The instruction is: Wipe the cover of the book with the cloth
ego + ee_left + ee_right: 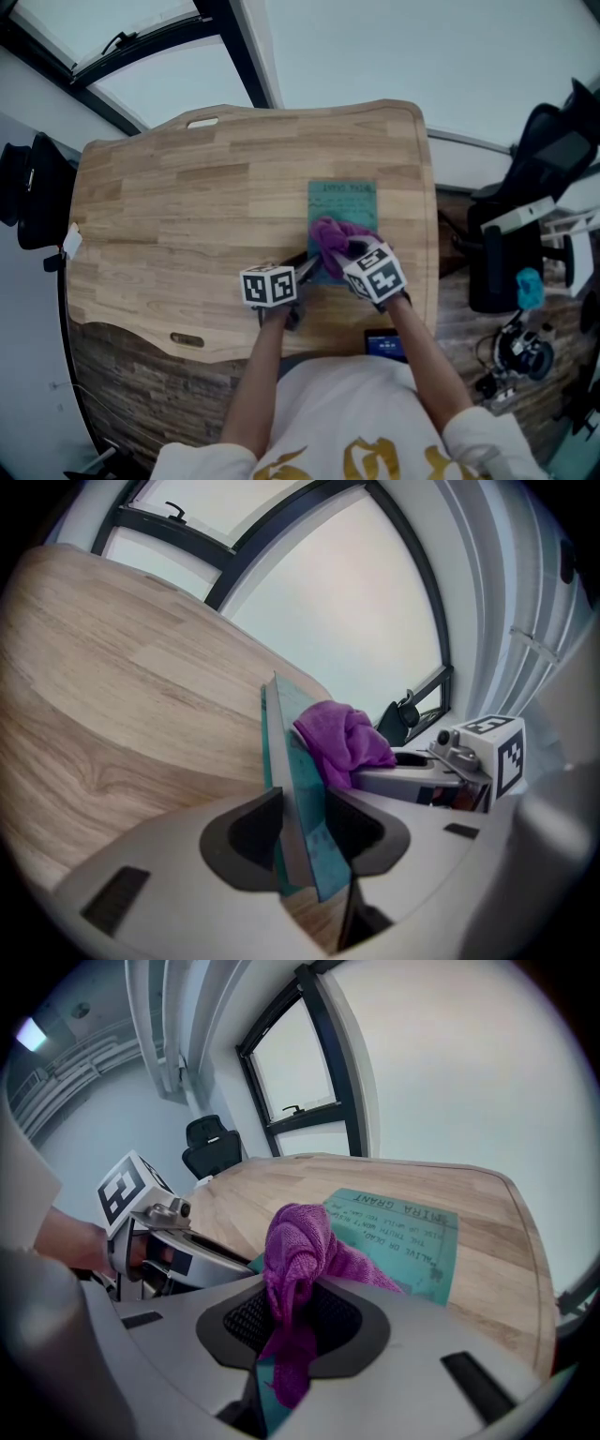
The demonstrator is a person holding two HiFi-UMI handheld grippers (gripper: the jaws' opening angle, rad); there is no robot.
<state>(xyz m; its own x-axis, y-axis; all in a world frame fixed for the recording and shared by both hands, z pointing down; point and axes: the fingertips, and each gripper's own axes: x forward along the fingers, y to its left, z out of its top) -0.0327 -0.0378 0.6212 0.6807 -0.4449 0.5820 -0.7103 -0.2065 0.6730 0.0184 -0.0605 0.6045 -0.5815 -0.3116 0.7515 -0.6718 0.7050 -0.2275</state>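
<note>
A teal book [343,203] lies flat at the right of the wooden table [187,216], its printed cover up. My left gripper [302,273] is shut on the book's near left edge; in the left gripper view the book [293,761] stands edge-on between the pads of that gripper [305,834]. My right gripper [349,253] is shut on a bunched purple cloth [331,236], which rests on the near part of the cover. In the right gripper view the cloth [300,1246] bulges out of the jaws of that gripper [292,1324] over the book [405,1232].
A small dark device [385,345] lies at the table's near edge by my right arm. A black office chair [525,234] stands to the right of the table, and another black chair [28,192] to the left. Windows run behind the table's far edge.
</note>
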